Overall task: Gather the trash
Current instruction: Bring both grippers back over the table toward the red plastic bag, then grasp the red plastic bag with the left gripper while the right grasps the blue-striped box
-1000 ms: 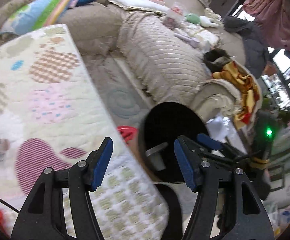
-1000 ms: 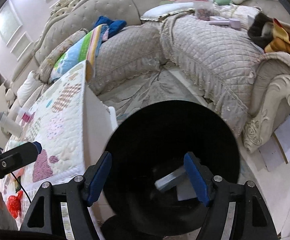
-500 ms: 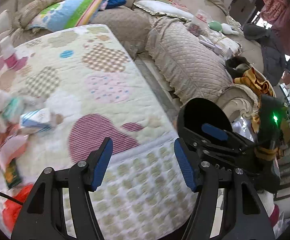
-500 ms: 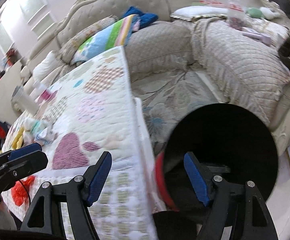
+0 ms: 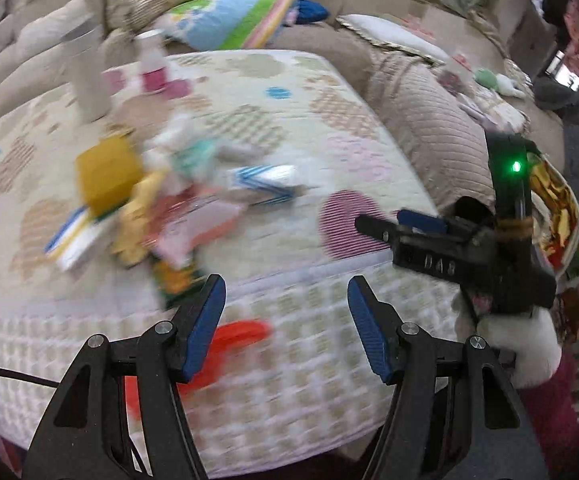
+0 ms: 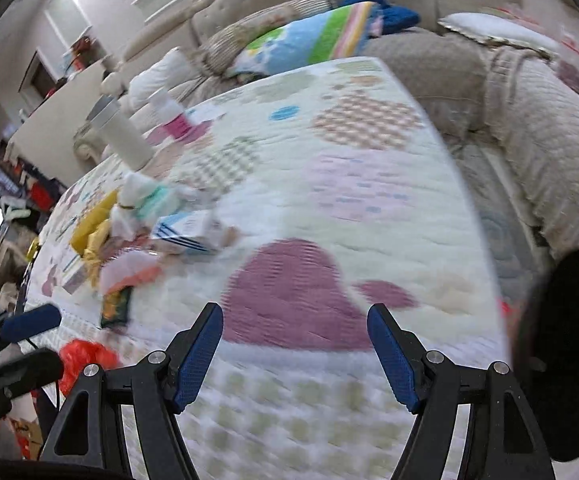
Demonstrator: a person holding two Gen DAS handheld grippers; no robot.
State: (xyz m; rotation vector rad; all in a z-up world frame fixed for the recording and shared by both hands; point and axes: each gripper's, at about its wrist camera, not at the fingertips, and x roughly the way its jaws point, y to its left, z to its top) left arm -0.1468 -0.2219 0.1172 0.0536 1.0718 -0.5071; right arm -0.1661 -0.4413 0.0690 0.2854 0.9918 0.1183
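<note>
Left hand-held gripper (image 5: 287, 320): jaws spread wide, nothing between them, hovering over the near edge of the quilt-covered desk (image 5: 329, 120). Right hand-held gripper (image 6: 295, 350): likewise wide apart and empty, above the purple heart patch (image 6: 289, 292). Red plastic bag (image 5: 229, 340) hangs at the desk's near edge. Trash pile (image 5: 161, 204) lies mid-desk, left of both grippers; motion blur obscures individual items. White cylinder (image 6: 123, 136) stands beyond it. Black bin (image 6: 569, 352) sits on the floor at the right. Sofa (image 6: 529, 128) behind.
</note>
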